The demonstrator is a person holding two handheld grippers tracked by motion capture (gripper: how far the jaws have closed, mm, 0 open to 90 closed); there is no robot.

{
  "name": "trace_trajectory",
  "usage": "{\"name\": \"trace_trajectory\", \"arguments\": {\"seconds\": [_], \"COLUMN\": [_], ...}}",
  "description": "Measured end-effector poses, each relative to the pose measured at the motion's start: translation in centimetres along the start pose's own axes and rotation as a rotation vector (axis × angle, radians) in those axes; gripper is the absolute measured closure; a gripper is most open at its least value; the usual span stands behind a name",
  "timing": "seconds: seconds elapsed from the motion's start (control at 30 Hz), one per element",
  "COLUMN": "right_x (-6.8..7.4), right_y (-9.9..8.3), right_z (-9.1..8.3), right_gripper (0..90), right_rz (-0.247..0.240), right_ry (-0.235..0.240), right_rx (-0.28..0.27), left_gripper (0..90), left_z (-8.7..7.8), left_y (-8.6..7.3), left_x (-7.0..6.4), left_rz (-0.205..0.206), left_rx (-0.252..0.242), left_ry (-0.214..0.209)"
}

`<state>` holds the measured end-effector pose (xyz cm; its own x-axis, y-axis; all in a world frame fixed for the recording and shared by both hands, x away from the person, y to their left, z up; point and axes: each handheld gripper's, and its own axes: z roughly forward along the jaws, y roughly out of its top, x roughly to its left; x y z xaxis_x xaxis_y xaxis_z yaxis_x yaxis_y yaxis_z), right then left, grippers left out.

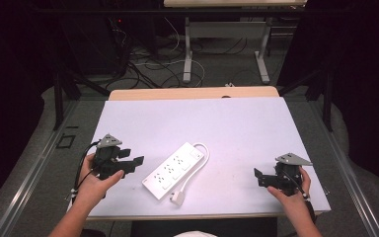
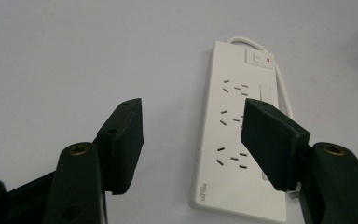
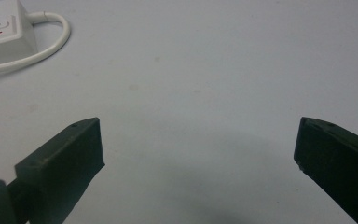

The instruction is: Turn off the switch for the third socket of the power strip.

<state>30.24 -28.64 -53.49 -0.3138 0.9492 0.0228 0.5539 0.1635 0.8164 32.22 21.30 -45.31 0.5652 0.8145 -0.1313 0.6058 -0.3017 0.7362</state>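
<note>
A white power strip (image 1: 174,169) lies at a slant near the table's front middle, its cord looped at the far end and its white plug (image 1: 177,199) resting by the near end. My left gripper (image 1: 137,163) stands open just left of it, jaws pointing at it with nothing between them. Seen along those jaws, the power strip (image 2: 235,135) shows several sockets and a switch with a red mark, and my left gripper (image 2: 193,140) is apart from it. My right gripper (image 1: 258,177) is open at the front right, well away from the strip. My right gripper (image 3: 198,144) frames bare table; the power strip (image 3: 4,30) is far off.
The white table top (image 1: 237,128) has a wooden strip along its far edge. Beyond it stand a desk frame (image 1: 225,44) and loose cables on the floor. Metal rails run along both sides of the table.
</note>
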Motion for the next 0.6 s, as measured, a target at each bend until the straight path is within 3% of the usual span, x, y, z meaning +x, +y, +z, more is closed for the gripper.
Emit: {"name": "trace_trajectory", "arguments": {"seconds": [0.27, 0.6], "right_x": [0.0, 0.1], "right_y": [0.0, 0.0], "right_z": [0.1, 0.1], "right_gripper": [0.9, 1.2], "right_rz": [-0.004, -0.001], "right_ry": [0.005, 0.008], "right_rx": [0.005, 0.007], "left_gripper": [41.9, 46.0], "left_z": [0.1, 0.6], "left_y": [0.4, 0.7], "left_x": [-1.0, -2.2], "left_rz": [0.023, 0.060], "left_rx": [0.025, 0.045], "left_ry": [0.010, -0.014]}}
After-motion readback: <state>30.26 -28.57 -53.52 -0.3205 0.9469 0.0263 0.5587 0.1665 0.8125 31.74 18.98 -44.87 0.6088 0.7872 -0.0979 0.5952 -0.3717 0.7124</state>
